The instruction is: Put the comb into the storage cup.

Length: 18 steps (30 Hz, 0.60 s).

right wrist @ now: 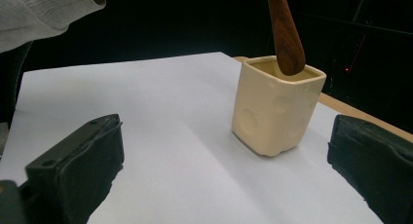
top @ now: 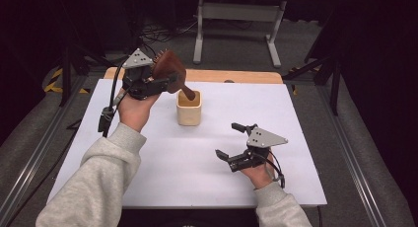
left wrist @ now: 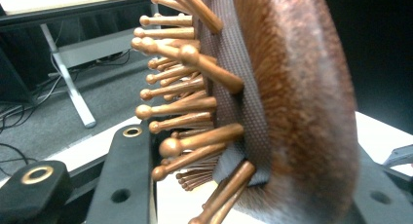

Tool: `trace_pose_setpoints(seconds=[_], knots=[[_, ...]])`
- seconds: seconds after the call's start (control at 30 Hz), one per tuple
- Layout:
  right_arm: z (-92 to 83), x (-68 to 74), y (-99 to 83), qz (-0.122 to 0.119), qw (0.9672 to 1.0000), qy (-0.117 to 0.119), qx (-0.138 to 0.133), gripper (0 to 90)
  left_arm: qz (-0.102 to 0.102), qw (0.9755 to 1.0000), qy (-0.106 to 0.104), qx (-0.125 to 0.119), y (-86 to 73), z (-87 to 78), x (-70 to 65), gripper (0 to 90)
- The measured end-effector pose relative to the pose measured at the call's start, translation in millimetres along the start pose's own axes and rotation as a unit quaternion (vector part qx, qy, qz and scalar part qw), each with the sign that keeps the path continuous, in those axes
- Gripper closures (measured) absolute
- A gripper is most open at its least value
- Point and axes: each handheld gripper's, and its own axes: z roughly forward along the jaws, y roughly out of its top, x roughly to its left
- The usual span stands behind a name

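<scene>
- High view, nearest: right gripper [top: 231,140] rests low on the white table [top: 162,172], jaws spread wide, holding nothing.
- Mid-table: cream square ceramic cup [top: 189,108] stands upright. Contents: the handle tip of the brush, just inside the rim.
- Farther, left: left gripper [top: 165,81] is clamped on the head of the brown wooden paddle hairbrush [top: 170,69], tilted.
- Risk, judged: the angled handle could press the rim and tip the unsteadied cup; a grip across the wooden pins may slip.
</scene>
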Motion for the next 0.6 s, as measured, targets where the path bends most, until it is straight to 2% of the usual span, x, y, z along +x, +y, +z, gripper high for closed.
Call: trace_pose_setpoints(seconds=[0.6], knots=[[-1.4,-0.8,0.1,-0.001,1.0000,-0.002,0.000,0.6,-0.021,0.9995,-0.003,0.024,-12.8,23.1,7.1,54.6]])
